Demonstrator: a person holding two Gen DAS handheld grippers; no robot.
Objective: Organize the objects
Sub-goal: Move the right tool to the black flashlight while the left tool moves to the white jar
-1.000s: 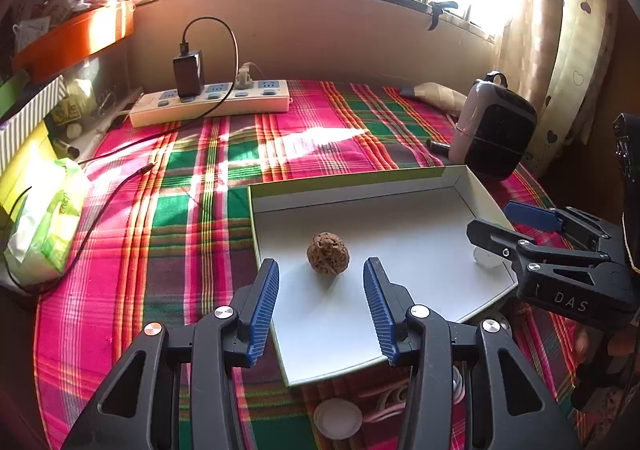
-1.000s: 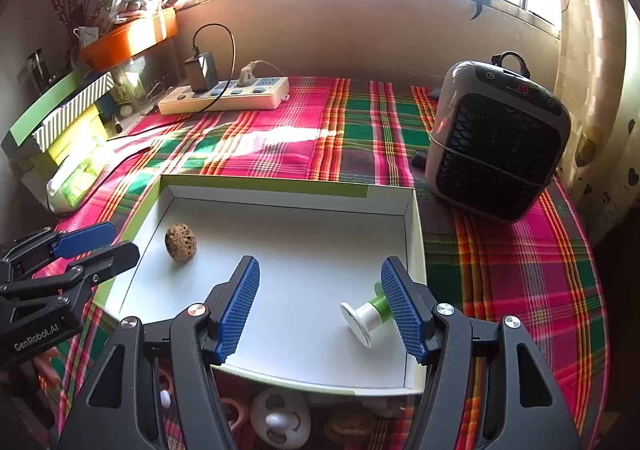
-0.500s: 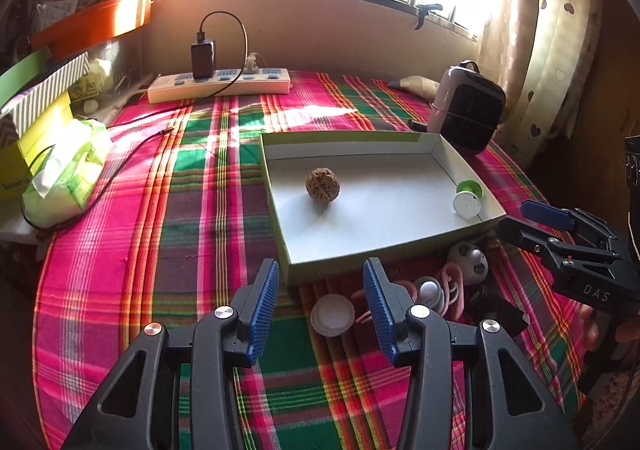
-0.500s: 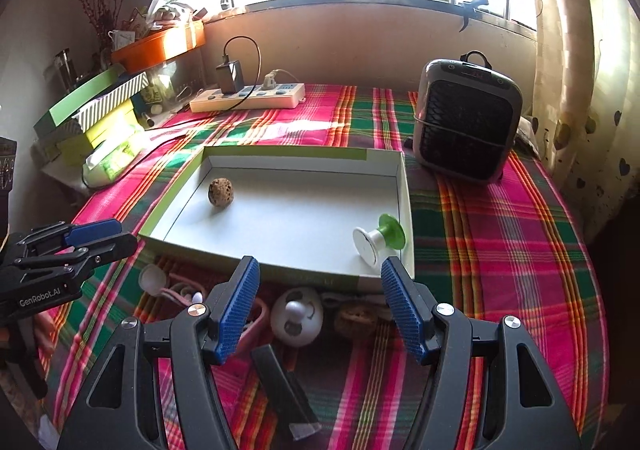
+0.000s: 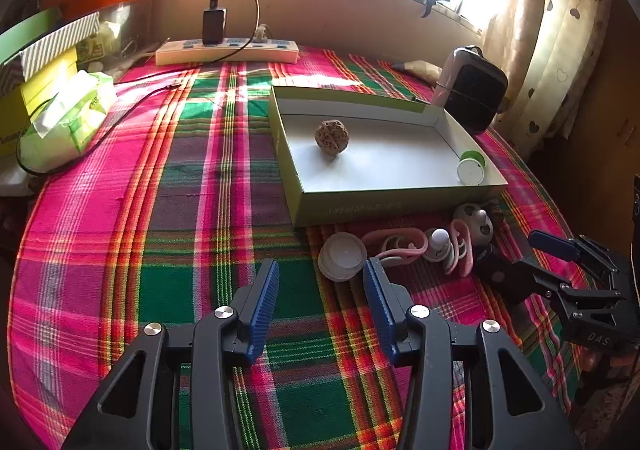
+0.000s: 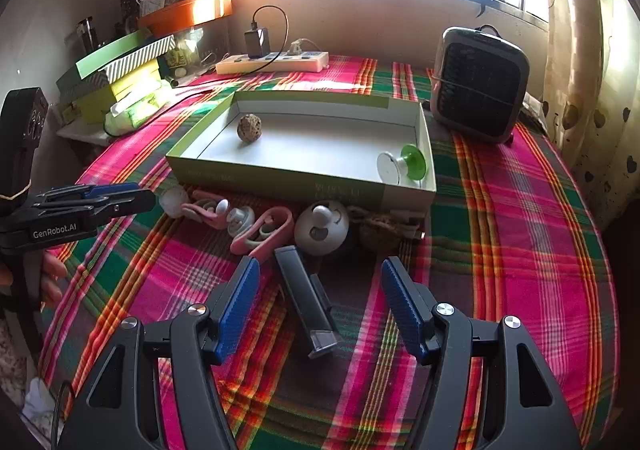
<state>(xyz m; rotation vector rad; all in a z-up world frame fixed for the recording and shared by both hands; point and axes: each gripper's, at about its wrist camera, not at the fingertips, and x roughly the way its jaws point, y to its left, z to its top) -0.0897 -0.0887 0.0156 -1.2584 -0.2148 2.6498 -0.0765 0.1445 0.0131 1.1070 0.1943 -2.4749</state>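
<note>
A shallow white box (image 5: 394, 206) (image 6: 280, 180) lies on the plaid cloth. It holds a brown walnut (image 5: 331, 136) (image 6: 249, 127) and a green-and-white spool (image 5: 471, 168) (image 6: 402, 166). In front of it lie a white cap (image 5: 342, 256), pink clips (image 5: 400, 246) (image 6: 262, 232), a round white gadget (image 6: 322, 228), another walnut (image 6: 378, 236) and a black bar (image 6: 306, 300). My left gripper (image 5: 320, 290) is open and empty, just short of the white cap. My right gripper (image 6: 320, 286) is open and empty, straddling the black bar's far end.
A small heater (image 6: 480, 84) stands right of the box. A power strip with a charger (image 5: 228, 48) lies at the back. A tissue pack (image 5: 64, 118) and stacked boxes (image 6: 120, 70) line the left edge. A cable (image 5: 120, 118) crosses the cloth.
Both grippers have pulled back from over the box toward the near table edge. The loose items in front of the box have come into view. Both stayed open.
</note>
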